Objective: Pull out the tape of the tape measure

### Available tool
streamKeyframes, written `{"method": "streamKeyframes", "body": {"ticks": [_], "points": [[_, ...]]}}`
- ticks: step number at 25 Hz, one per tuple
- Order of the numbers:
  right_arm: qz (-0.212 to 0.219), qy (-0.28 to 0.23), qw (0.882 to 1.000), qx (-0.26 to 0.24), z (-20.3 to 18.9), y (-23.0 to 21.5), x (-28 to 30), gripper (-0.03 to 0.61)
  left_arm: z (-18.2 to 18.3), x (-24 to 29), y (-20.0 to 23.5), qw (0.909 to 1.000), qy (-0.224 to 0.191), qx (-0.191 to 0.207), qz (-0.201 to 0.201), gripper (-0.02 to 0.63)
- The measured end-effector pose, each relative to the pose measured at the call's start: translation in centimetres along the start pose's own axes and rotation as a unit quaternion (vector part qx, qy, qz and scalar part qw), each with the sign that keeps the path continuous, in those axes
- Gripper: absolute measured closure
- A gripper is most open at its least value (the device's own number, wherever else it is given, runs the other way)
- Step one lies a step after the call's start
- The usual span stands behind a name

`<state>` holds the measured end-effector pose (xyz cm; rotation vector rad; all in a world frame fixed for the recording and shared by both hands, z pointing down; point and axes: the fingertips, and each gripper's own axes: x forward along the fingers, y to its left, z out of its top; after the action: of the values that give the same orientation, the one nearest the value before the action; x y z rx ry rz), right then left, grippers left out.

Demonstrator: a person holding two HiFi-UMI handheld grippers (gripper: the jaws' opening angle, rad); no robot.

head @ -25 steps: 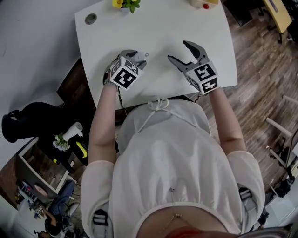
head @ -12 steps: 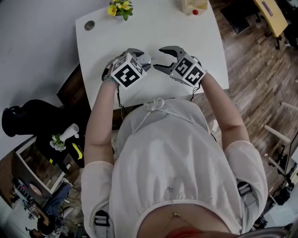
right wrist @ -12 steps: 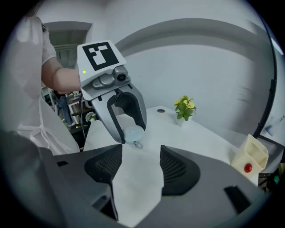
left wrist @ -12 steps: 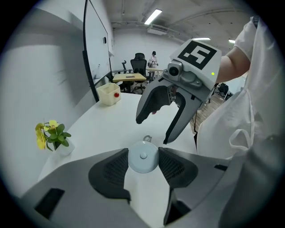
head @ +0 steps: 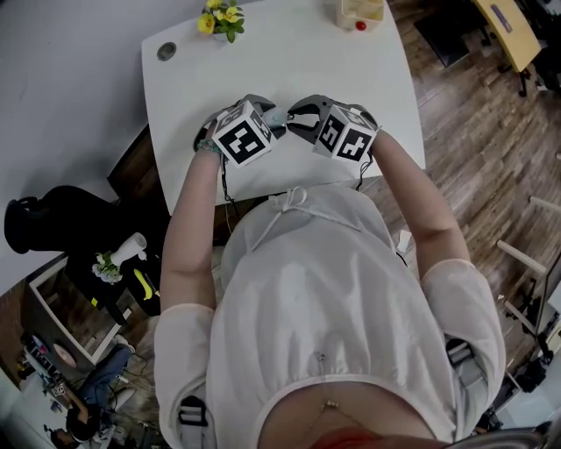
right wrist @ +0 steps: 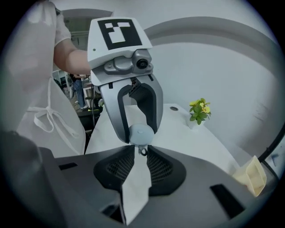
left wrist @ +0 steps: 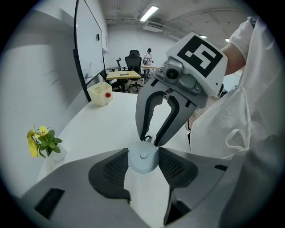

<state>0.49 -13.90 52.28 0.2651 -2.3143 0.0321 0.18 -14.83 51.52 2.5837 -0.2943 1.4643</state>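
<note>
- The right tool (right wrist: 141,156) is narrowing its jaws, which have just been closing, around the small metal pull ring (right wrist: 142,150) at the tape's end. The pads appear to be pinching it, in my judgement to form the grip for the pull.
- The left tool (left wrist: 143,153) is clamping the small round pale-blue tape measure (left wrist: 143,161) across its rim, with the disc face turned toward that tool's camera. This is holding the case steady as the anchor.
- The tape measure is sitting between the two tools, apparently lifted off the near part of the white table (head: 289,61).
- No length of tape is showing between case and ring, so the pull itself is judged not yet begun.
- The tools are meeting tip to tip, each angling downward and inward, with their marker cubes side by side.
- The left forearm (head: 188,219) and the right forearm (head: 412,197) are converging in front of the torso, leaving room to draw the hands apart.
- The yellow-flowered potted plant (head: 219,17) and the cream plastic box (head: 359,13) are standing at the table's far edge, well apart from the work.
</note>
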Motion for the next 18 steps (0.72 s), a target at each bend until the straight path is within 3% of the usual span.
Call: {"method": "streamKeyframes", "body": {"ticks": [2,6,18], "points": [[0.002,0.015,1.0,-0.025,-0.3,0.2,0.1,0.521,0.1,0.2,-0.2,1.0,0.003,0.001,-0.003,0.387],[0.005,0.029,0.999,-0.045,-0.5,0.4,0.1,0.552,0.1,0.2,-0.4,1.0,0.005,-0.003,-0.003,0.387],[0.018,0.047,0.999,-0.018,-0.8,0.4,0.7,0.558,-1.4,0.1,0.3,0.9991,0.004,-0.037,0.021,0.387]]}}
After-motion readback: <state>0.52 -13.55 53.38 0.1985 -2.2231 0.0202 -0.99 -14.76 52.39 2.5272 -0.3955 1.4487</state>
